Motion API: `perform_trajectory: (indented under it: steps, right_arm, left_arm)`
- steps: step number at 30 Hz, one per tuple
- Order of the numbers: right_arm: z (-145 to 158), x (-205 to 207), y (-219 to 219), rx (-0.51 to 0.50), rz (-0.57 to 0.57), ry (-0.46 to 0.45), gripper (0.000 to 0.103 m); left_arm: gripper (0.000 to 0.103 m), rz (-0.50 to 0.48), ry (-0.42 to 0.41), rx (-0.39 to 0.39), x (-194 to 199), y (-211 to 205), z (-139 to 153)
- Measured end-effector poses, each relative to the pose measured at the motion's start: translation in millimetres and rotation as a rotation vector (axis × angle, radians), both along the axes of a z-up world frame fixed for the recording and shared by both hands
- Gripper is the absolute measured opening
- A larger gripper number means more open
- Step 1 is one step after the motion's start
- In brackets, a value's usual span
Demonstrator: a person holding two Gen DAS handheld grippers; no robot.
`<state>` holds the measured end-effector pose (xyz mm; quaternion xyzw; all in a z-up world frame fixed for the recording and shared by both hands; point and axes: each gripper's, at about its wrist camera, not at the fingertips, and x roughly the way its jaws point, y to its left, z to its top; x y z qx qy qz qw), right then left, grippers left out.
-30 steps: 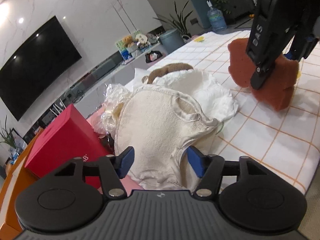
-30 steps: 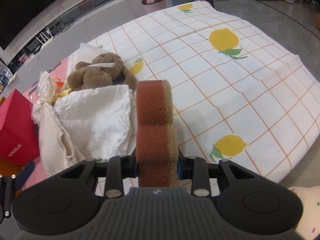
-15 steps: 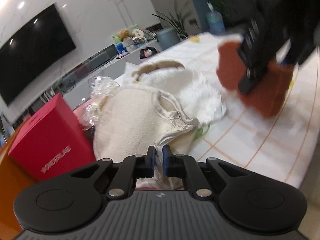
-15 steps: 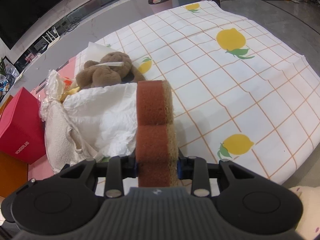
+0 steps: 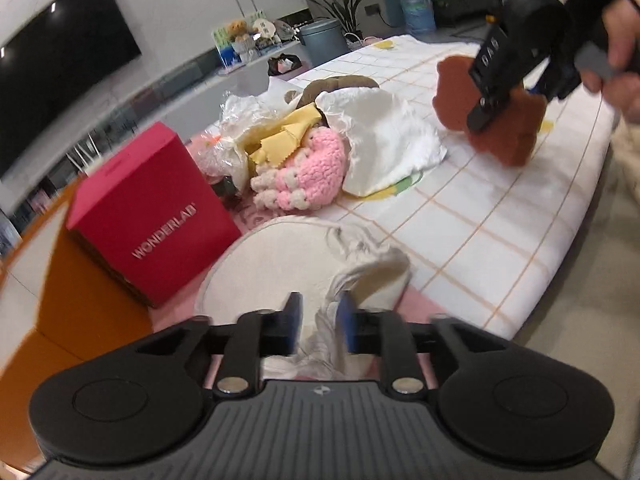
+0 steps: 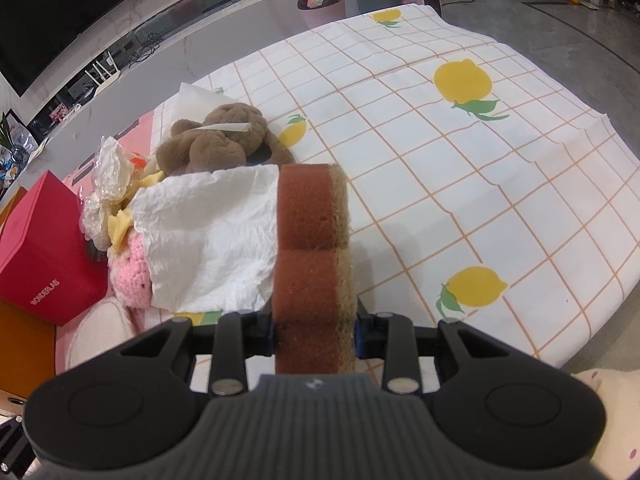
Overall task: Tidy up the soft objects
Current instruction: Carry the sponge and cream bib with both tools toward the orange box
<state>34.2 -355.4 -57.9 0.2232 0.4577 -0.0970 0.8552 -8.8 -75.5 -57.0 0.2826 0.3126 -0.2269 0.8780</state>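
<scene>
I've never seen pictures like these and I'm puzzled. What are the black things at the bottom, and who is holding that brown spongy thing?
There is no robot here. A person holds a black two-finger grabber in each hand, and each grabber carries a small camera looking along its fingers. One picture looks out from the left gripper, the other from the right gripper. The right one is squeezing a brown sponge. The left picture shows that same grabber from outside, with the person's hand on it. The left one's jaws have just been opening, and a cream cloth lies loose between them. On the lemon tablecloth is a pile of soft things: a brown plush toy, white paper and a pink knitted piece. A red box stands beside the pile.
</scene>
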Motion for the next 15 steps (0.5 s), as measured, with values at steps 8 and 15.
perform_trajectory:
  steps: [8, 15]
  right_arm:
    - [-4, 0, -2, 0.054, -0.010, 0.011, 0.034]
    - [-7, 0, -1, 0.107, -0.003, 0.021, 0.034]
  left_arm:
    - [0.075, -0.015, -0.098, 0.097, 0, -15, -11]
    - [0.072, 0.014, -0.154, 0.226, 5, -24, -22]
